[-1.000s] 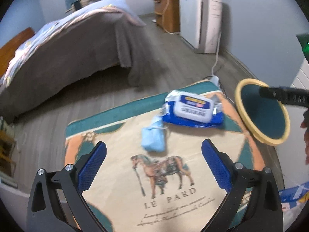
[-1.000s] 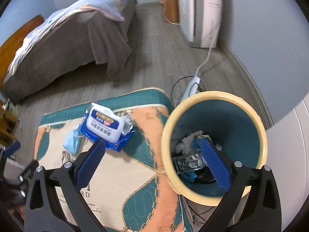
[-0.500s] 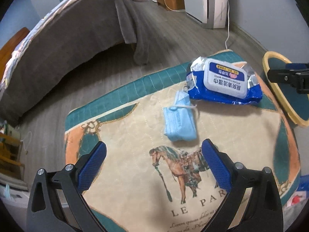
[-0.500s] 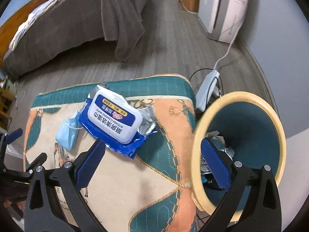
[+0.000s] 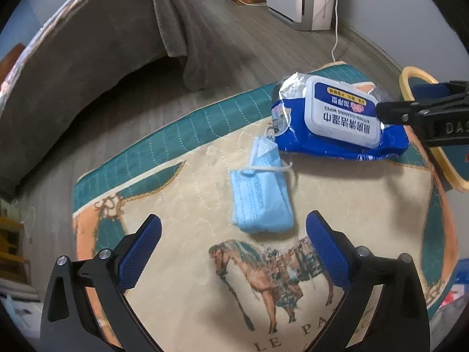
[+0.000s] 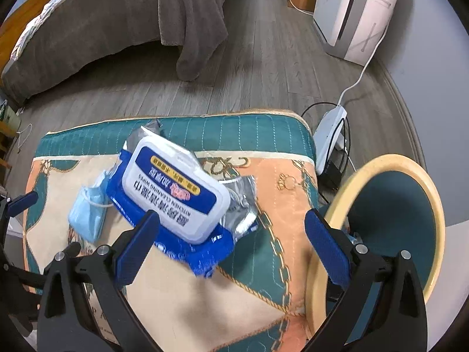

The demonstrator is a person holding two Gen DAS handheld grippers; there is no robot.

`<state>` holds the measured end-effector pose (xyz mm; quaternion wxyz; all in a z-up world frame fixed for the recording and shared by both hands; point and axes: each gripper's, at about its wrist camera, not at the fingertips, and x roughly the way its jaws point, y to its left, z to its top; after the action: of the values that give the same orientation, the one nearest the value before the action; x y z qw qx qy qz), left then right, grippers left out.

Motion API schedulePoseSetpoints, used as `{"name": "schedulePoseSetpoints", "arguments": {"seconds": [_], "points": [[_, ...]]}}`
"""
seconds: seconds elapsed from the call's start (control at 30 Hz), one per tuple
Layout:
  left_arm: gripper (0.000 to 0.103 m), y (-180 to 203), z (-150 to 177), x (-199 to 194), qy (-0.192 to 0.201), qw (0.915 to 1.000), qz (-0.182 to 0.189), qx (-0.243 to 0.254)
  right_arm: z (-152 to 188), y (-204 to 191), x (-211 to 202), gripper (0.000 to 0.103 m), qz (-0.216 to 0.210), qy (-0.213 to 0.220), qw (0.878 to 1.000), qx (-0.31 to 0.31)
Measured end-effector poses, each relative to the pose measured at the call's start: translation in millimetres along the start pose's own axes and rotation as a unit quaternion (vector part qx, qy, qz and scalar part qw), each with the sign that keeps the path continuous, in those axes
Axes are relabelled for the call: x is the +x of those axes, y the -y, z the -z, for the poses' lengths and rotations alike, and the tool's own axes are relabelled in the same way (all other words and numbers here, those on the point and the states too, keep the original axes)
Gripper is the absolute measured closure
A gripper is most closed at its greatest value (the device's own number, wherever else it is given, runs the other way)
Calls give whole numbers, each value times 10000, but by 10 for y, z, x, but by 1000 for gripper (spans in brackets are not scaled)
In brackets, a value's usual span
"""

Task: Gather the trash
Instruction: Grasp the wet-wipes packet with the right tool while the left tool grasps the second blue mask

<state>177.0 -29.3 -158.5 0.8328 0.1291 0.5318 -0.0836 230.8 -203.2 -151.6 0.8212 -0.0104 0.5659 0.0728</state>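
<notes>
**Two pieces of rubbish left on the mat, both claws spread and empty**

Grey plank flooring runs past a bed draped in a brown blanket (image 6: 146, 23) to a quilted floor mat with a teal border and a printed horse (image 5: 366, 199), where the trash lies. A folded pale-blue disposable face mask (image 5: 259, 202) rests flat near the mat's middle, its white ear loop trailing toward a crumpled blue wet-wipes packet with a white hinged lid (image 5: 341, 117). Mask and packet touch or nearly touch at one corner. A round teal wastebasket with a cream rim (image 6: 439, 205) stands just off the mat's right side, beside a white power strip (image 6: 329, 138).

The left gripper (image 5: 233, 250) hovers with its jaws wide apart, the mask just ahead of the gap. The right gripper (image 6: 231, 245) is likewise spread and holds nothing, the packet's near edge lying between its blue pads.

Risks, as I judge them: the mask is thin and flat, so the pads may pinch quilted mat instead, or catch only the loop and let it dangle. The packet's slick foil could slide out of a shallow bite. With both claws working near each other, they might collide, or the packet could strike the basket rim and tip it.
</notes>
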Motion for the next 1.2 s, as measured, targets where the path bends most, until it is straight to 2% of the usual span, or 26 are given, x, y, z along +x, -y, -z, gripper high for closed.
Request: {"name": "schedulePoseSetpoints", "arguments": {"seconds": [0.27,0.53,0.63,0.7,0.77,0.83,0.87,0.9,0.93,0.97,1.0,1.03,1.2], "points": [[7,-65,-153,164,-78,9993,349,-99,-199,-138,200,6,-32,81,9998,-193],[12,15,-201,331,-324,9978,581,81,-308,-250,320,6,-308,176,9988,-344],[29,24,-175,391,-529,9963,672,120,-302,-345,342,6,-295,205,9981,-503],[47,24,-142,431,-688,9951,703,126,-275,-382,348,6,-280,192,9976,-611],[56,27,-114,448,-801,9941,721,144,-230,-415,354,9,-268,91,9971,-704],[59,26,-95,414,-799,9945,654,186,-184,-451,341,27,-229,14,9963,-823],[60,26,-91,388,-782,9947,636,186,-165,-459,317,32,-229,-4,9962,-846],[61,19,-84,360,-765,9950,624,160,-155,-452,291,45,-249,-19,9964,-811],[62,9,-69,332,-756,9952,615,131,-146,-426,261,63,-311,-49,9970,-708],[63,-4,-60,310,-746,9953,606,99,-130,-386,237,71,-395,-101,9975,-569],[64,-15,-43,274,-733,9956,585,58,-102,-342,227,94,-489,-196,9977,-421],[65,-27,-26,252,-723,9958,561,39,-71,-306,233,101,-533,-315,9976,-319],[69,-28,76,107,-698,9961,530,10,98,-269,131,101,-857,-451,9951,-175]]}}
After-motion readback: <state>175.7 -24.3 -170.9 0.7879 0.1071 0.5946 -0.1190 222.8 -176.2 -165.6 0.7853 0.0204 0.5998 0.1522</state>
